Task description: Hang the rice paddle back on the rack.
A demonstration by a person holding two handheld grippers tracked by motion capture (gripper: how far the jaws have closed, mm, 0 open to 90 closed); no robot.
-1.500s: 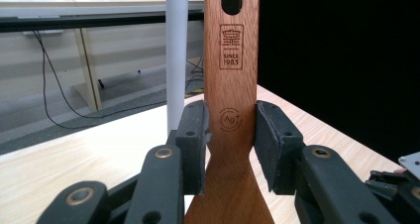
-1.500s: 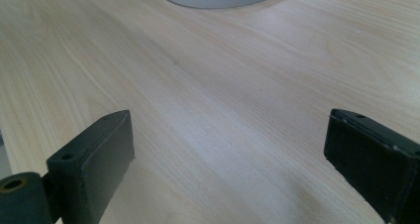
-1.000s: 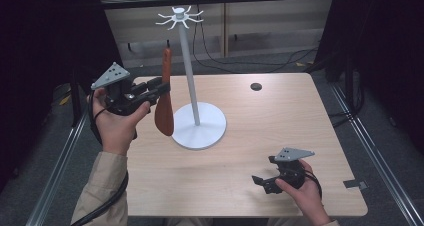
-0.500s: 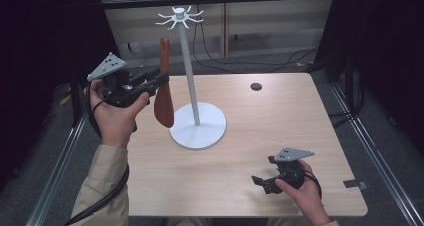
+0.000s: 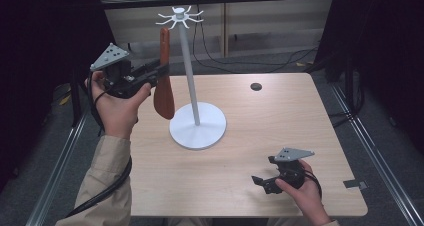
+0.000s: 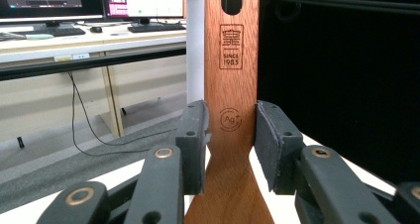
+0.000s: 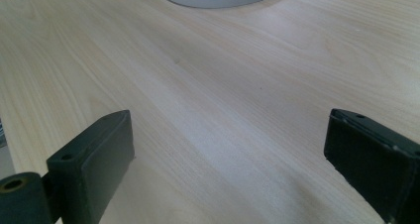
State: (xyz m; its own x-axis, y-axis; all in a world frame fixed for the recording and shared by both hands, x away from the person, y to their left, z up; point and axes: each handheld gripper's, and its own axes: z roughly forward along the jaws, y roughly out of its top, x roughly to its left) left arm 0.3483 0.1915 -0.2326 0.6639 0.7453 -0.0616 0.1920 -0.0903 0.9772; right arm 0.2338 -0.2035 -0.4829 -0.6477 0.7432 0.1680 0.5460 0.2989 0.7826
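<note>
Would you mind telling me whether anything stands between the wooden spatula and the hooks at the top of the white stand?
Nothing visible does. The left tool holds the wooden spatula upright beside the stand's pole, its top end just left of and below the hooks, with open air between them.
</note>
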